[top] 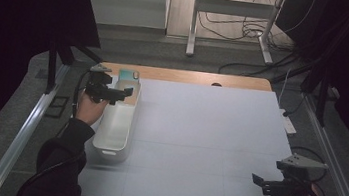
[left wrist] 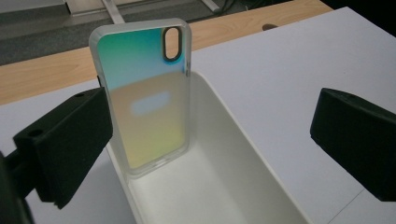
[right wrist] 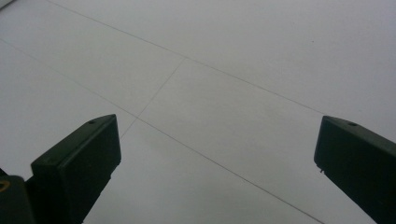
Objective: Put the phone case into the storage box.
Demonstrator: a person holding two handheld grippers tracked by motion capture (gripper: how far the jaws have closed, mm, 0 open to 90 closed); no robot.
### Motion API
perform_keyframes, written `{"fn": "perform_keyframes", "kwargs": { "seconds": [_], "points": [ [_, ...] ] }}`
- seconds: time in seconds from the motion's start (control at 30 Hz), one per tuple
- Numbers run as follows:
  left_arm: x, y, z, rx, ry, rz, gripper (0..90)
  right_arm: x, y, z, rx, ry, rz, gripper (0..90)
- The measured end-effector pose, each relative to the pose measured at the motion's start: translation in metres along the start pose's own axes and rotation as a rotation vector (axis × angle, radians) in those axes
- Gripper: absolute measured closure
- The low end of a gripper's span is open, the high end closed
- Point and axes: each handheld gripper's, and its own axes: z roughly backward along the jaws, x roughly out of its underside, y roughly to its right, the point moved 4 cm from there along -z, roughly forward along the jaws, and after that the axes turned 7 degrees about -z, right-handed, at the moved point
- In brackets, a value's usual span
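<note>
An iridescent phone case (left wrist: pixel 144 102) with a clear rim stands upright at the far end of a white bin (left wrist: pixel 233 140). Its camera cut-out is at the top. In the high view the phone case (top: pixel 129 76) rises above the white bin (top: pixel 112 143) at the table's left side. My left gripper (left wrist: pixel 212 121) is open, with the case close beside its left jaw and no pad pressing on it. From above, my left gripper (top: pixel 121 94) hovers over the bin's far end. My right gripper (top: pixel 260 181) stands open at the front right, with bare table between the jaws (right wrist: pixel 217 144).
A white mat (top: pixel 198 131) covers the table, with a strip of bare wood (top: pixel 190 76) along the far edge. Metal rails (top: pixel 22 129) run down both sides. Cables and a frame's legs (top: pixel 231 29) lie on the floor beyond.
</note>
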Motion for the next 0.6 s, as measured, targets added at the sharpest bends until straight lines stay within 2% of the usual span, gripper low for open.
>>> {"fn": "perform_keyframes", "kwargs": {
  "seconds": [0.47,0.6],
  "points": [
    [0.007,0.006,0.010,-0.005,0.052,-0.021,1.9,0.000,0.000,0.000,0.001,0.001,-0.001,0.1],
    [0.009,0.007,0.013,-0.011,0.047,-0.024,1.7,0.000,0.000,0.000,0.000,-0.001,-0.002,0.1]
  ]
}}
